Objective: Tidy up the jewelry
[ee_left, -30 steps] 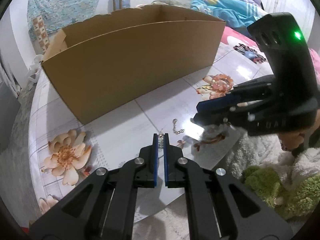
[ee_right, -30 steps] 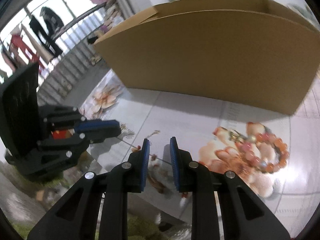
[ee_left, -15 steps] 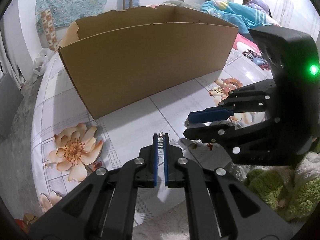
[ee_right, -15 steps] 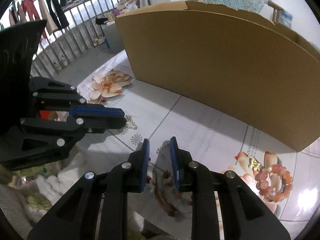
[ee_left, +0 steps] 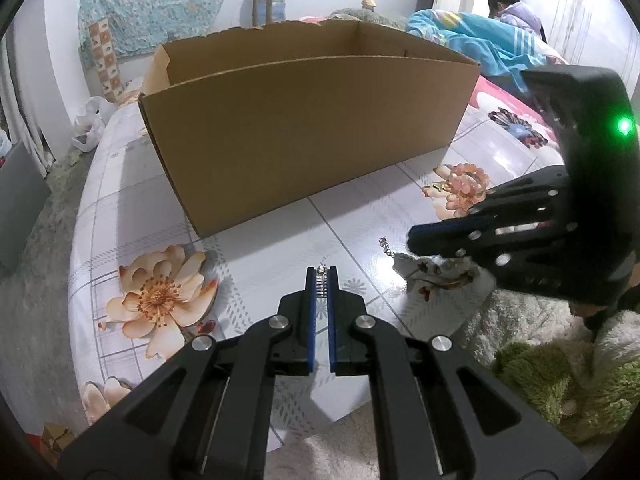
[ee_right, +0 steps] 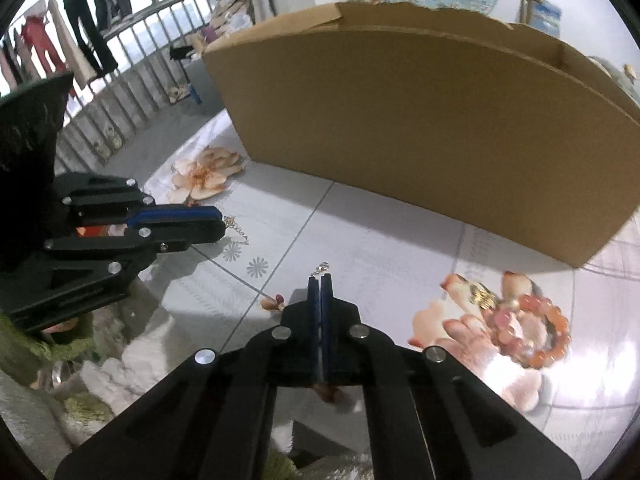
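Here's the silver chain (ee_left: 321,278), fine linked metal, one end pinched between the blue pads of the left gripper (ee_left: 321,274), low over the glossy floral tablecloth (ee_left: 132,208). In the left wrist view its links show as a beaded strip in the narrow slot between the pads. The other end (ee_right: 322,267) pokes past the tip of the right gripper (ee_right: 320,280), whose jaws have just been closing and now clamp that chain: half a second back they stood apart with the links lying loose between them. A short tail of chain (ee_left: 387,246) curls out from beneath the right gripper's black body, seen from the left.

Out to the right lies a beaded bracelet (ee_right: 536,334) of round, translucent orange-pink beads, resting on a printed flower, with a small gold piece (ee_right: 482,294) just beside it. Both are blurred in the right wrist view.

Behind everything stands the cardboard box (ee_left: 312,128), plain brown corrugated board, open on top with a ragged torn back edge, resting on the cloth. A second ago it sat farther up-left in the left wrist view. Fuzzy green-and-white fabric (ee_left: 560,384) edges the near side. A person (ee_left: 516,8) sits in the far background.
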`<state>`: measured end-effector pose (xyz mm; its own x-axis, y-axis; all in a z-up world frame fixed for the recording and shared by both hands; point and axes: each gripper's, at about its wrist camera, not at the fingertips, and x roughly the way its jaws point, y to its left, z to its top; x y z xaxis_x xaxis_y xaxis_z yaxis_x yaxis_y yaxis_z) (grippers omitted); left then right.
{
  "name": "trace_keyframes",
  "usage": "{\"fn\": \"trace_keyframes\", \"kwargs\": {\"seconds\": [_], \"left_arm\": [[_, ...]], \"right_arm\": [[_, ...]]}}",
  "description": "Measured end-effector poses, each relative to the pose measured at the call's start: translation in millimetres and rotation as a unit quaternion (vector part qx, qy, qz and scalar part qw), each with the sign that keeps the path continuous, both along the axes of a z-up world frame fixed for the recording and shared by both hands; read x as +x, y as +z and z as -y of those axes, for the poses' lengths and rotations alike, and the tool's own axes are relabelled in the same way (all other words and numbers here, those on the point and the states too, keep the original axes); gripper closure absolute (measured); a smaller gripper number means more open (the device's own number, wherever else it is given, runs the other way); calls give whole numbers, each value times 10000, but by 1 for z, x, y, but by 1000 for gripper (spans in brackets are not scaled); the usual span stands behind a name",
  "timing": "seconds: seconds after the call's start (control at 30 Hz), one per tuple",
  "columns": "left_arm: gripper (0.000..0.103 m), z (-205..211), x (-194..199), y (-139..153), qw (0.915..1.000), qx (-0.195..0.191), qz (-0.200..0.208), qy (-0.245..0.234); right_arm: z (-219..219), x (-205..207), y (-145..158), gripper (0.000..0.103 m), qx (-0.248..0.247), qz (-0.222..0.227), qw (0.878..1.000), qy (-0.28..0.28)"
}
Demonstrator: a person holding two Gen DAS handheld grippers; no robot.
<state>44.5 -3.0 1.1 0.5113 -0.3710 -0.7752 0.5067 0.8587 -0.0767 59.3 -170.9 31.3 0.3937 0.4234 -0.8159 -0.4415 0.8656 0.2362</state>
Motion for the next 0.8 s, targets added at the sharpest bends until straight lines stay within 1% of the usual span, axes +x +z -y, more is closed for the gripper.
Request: {"fn": "trace_keyframes", "kwargs": {"seconds": [0.2,0.3,0.4,0.43,0.47,0.63,0.7,0.73,0.77,0.8], "left_arm": [[99,0,-6,4,9999,0,100,10],[99,0,-8,6,9999,1,138,16],[99,0,-10,6,9999,0,145,28],[99,-1,-10,6,9999,-6,143,30],[99,-2,-10,6,9999,-5,136,40],[99,-3,-9,3,9999,-10,104,75],[99,-4,-7,3,9999,-14,94,79],[99,-4,-7,2,9999,-15,88,80],[99,-4,-6,2,9999,-22,88,83],[99,-5,-6,1,9999,-34,85,85]], "right_arm": [[11,-7,17,102,160,201,9995,-165],[13,-6,17,102,256,125,9995,-129],[2,-7,11,90,50,131,9999,10],[-2,-7,10,84,12,153,9999,49],[-8,-7,6,84,-65,163,9997,143],[-26,-2,-6,84,-547,265,9976,320],[-29,-1,-8,85,-620,332,9968,374],[-29,0,-7,94,-640,331,9965,416],[-28,2,-7,99,-568,244,9971,450],[-26,3,-6,99,-512,192,9976,436]]}}
